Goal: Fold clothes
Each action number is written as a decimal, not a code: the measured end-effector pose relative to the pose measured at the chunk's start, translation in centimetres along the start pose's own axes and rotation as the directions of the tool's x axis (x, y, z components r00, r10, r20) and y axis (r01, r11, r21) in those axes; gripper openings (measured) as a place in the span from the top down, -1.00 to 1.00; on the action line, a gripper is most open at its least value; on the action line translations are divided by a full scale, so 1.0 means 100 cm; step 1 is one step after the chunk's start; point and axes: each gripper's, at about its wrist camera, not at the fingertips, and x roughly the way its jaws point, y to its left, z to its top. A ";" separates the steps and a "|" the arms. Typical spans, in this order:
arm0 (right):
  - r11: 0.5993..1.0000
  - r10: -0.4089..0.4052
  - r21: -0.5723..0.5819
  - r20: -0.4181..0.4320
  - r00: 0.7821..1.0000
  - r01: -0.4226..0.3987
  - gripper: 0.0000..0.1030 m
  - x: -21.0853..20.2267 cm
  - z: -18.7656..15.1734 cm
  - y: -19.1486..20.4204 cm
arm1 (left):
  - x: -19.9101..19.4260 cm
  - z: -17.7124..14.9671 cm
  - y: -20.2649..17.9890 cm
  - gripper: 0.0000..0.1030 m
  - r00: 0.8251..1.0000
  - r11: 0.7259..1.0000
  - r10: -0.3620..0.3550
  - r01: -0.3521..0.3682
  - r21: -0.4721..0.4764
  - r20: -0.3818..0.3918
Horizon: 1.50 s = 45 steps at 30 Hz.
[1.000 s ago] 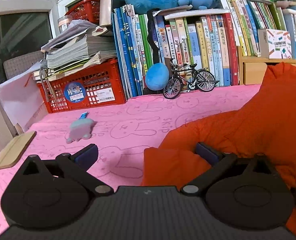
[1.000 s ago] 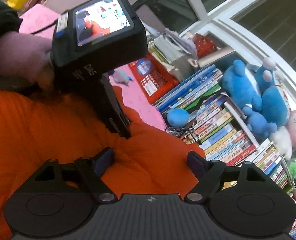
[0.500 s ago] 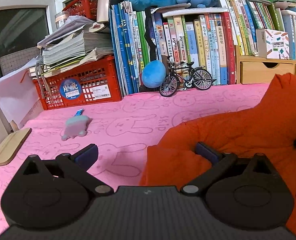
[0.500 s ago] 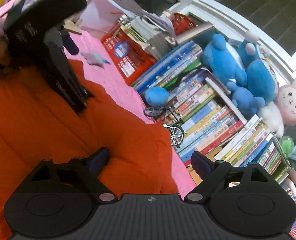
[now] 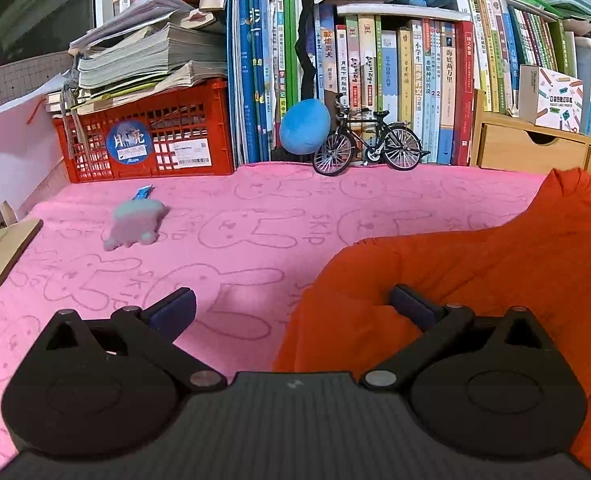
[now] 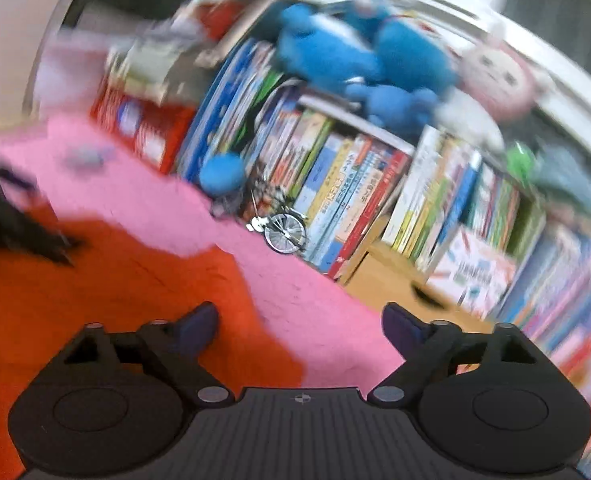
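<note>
The bright orange, soft knitted garment (image 5: 475, 280) is lying crumpled on the pink rabbit-print cloth (image 5: 235, 240), occupying the right side of the left wrist view. Its near left edge is folding under in a rounded, thick roll, and its surface is rising in loose folds toward a raised peak at the far right. In the blurred right wrist view, the same orange garment (image 6: 115, 288) is spreading across the lower left, its far edge running unevenly against the pink cloth (image 6: 287, 280).

Motion blur smears the books (image 6: 355, 200), perhaps hiding the orange garment's (image 6: 95, 280) folds.
</note>
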 end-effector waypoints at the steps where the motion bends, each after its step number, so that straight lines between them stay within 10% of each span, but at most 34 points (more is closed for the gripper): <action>1: 0.996 0.047 0.077 0.018 0.999 -0.048 -0.69 -0.012 -0.002 -0.003 | 0.000 0.000 0.000 -1.00 1.000 1.000 0.002 -0.002 0.000 0.001; 7: 0.931 0.215 0.264 0.158 0.964 -0.251 -0.65 -0.065 -0.009 0.005 | 0.000 0.001 0.001 -1.00 1.000 1.000 0.004 -0.004 -0.007 0.000; 14: 0.923 0.149 0.348 0.071 0.986 -0.165 -0.45 -0.011 -0.007 0.008 | 0.001 0.001 0.001 -1.00 1.000 1.000 0.012 -0.012 -0.011 -0.006; 20: 0.909 0.128 0.402 -0.011 0.992 -0.113 -0.83 0.035 -0.020 0.001 | 0.008 0.002 0.002 -1.00 0.999 0.999 0.020 -0.021 -0.027 -0.034; 23: 0.832 0.188 0.533 -0.010 0.982 -0.154 -0.97 0.050 -0.028 -0.019 | 0.008 0.002 0.003 -1.00 0.999 0.999 0.017 -0.019 -0.034 -0.038; 26: 0.675 0.267 0.709 0.024 0.963 -0.204 -0.97 0.050 -0.043 -0.044 | 0.007 0.002 0.003 -1.00 0.999 0.999 0.013 -0.014 -0.036 -0.033; 32: 0.314 0.479 0.908 0.099 0.872 -0.276 -0.99 0.021 -0.094 -0.077 | 0.007 0.003 0.004 -1.00 0.999 0.999 0.009 -0.010 -0.044 -0.033; 35: 0.278 0.549 0.907 0.120 0.827 -0.316 -1.00 -0.006 -0.104 -0.072 | 0.006 0.003 0.003 -1.00 0.999 0.999 0.012 -0.014 -0.043 -0.032; 42: 0.221 0.759 0.864 0.139 0.636 -0.453 -0.96 -0.038 -0.094 -0.011 | 0.007 0.003 0.006 -1.00 0.999 0.998 0.004 -0.006 -0.056 -0.036; 45: 0.254 0.784 0.843 0.108 0.612 -0.474 -0.71 -0.048 -0.087 0.014 | 0.008 0.004 0.010 -1.00 0.999 0.997 -0.015 0.011 -0.077 -0.045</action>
